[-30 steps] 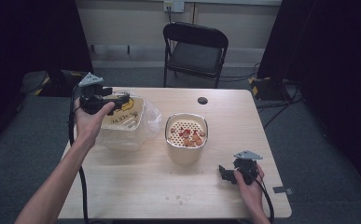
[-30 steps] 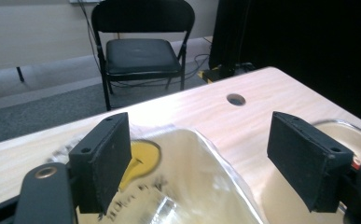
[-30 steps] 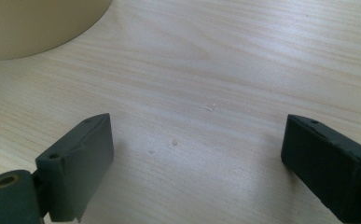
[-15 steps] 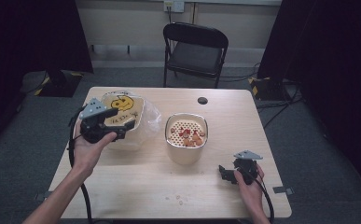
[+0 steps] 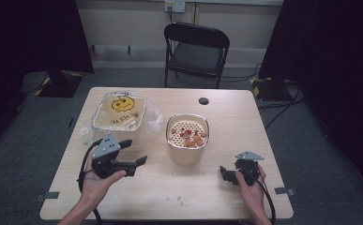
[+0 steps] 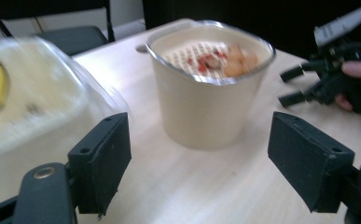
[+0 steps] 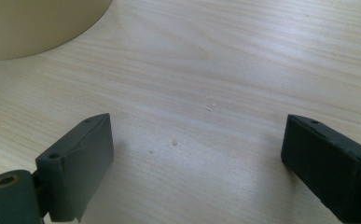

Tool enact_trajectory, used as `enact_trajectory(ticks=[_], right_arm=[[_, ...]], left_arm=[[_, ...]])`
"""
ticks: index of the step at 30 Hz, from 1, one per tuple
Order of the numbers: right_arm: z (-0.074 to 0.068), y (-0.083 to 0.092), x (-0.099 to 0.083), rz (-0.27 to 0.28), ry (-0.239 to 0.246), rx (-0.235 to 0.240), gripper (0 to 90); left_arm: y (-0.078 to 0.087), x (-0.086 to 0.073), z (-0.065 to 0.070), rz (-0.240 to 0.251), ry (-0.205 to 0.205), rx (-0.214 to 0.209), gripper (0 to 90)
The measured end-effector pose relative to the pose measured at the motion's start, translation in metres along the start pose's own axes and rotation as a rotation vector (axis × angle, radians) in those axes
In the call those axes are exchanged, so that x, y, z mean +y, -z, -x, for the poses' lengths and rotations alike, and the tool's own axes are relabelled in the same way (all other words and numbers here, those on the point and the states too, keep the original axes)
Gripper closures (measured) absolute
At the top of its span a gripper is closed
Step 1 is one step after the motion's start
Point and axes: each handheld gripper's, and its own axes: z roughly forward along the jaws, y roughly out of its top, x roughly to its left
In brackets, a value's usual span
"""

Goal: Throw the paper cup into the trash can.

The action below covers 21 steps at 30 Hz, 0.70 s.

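1. Left hand-held gripper (image 5: pixel 133 152) held just above the surface (image 5: pixel 245 122), jaws spread apart with nothing between them, aimed at the cream pot (image 5: pixel 187 139), probably to line up a grip on its wall.
2. Cream pot stood upright near the middle of the surface, just right of the clear bagged tray (image 5: pixel 119 115); seen through the left gripper view (image 6: pixel 201 98) framed squarely between the open jaws, though apart from them.
3. Perforated insert with reddish and orange food pieces (image 5: pixel 192 136) sat at the pot's rim, so an upright carry judged necessary to keep them from spilling.
4. Right hand-held gripper (image 5: pixel 224 173) rested low at the near right of the surface, jaws parted and empty, well clear of the pot, seemingly parked to leave room for the other one.
5. Bare wood and a few crumbs (image 7: pixel 174 142) lay between the right jaws, the pot's base (image 7: pixel 38 28) off to one corner.
6. Small scattered bits (image 5: pixel 179 200) marked the near edge.
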Motion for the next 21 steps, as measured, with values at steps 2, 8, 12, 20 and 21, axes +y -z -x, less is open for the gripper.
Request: enact_trajectory(ticks=[2,8,12,20,21], right_arm=[[0.000,0.000,0.000,0.000,0.000,0.000,8.6],[0.000,0.000,0.000,0.000,0.000,0.000,8.6],[0.000,0.000,0.000,0.000,0.000,0.000,8.6],[0.000,0.000,0.000,0.000,0.000,0.000,8.6],[0.000,0.000,0.000,0.000,0.000,0.000,8.6]], left_arm=[[-0.004,-0.012,0.005,-0.014,0.002,-0.017,21.0],[-0.020,-0.050,0.013,-0.090,0.062,-0.065,20.0],[-0.031,-0.074,0.009,-0.167,0.064,-0.014,19.4],[-0.045,-0.097,-0.006,-0.267,0.094,0.049,18.4],[-0.045,-0.099,-0.007,-0.278,0.092,0.061,18.8]])
